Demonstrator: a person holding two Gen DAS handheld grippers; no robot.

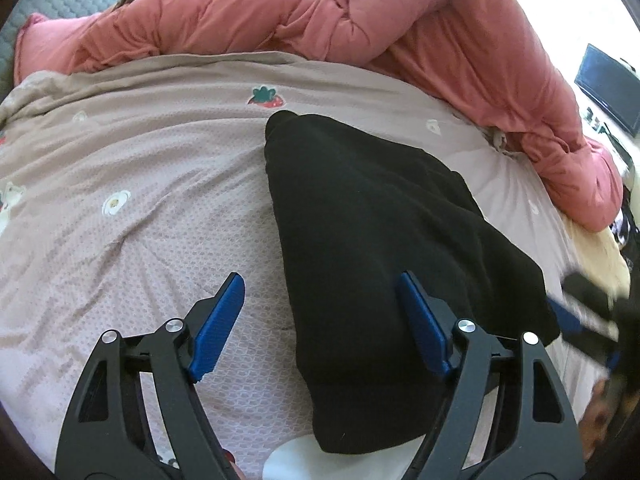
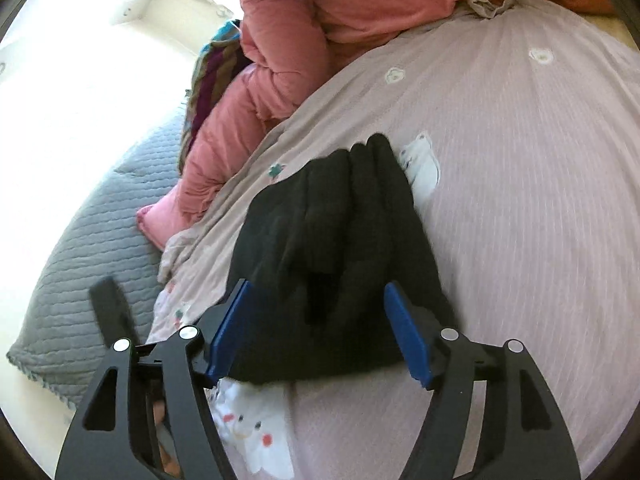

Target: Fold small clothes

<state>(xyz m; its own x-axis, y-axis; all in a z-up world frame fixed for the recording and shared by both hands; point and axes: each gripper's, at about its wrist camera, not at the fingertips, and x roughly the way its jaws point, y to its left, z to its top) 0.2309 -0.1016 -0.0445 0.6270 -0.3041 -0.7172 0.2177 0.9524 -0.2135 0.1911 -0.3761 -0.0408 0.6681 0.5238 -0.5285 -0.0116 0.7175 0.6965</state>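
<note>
A small black garment (image 1: 380,248) lies folded lengthwise on the beige patterned bedspread (image 1: 140,200). My left gripper (image 1: 320,284) is open above the garment's near left edge, its right finger over the cloth, its left finger over the bedspread. In the right wrist view the same black garment (image 2: 340,248) lies bunched in ridges. My right gripper (image 2: 316,292) is open and straddles its near end, holding nothing. The right gripper shows blurred at the right edge of the left wrist view (image 1: 584,312).
A pink quilted duvet (image 1: 360,20) is heaped along the far side of the bed. A grey quilted pad (image 2: 92,248) lies at the left. A dark screen (image 1: 608,92) stands at the far right. A striped cloth (image 2: 212,80) lies behind the duvet.
</note>
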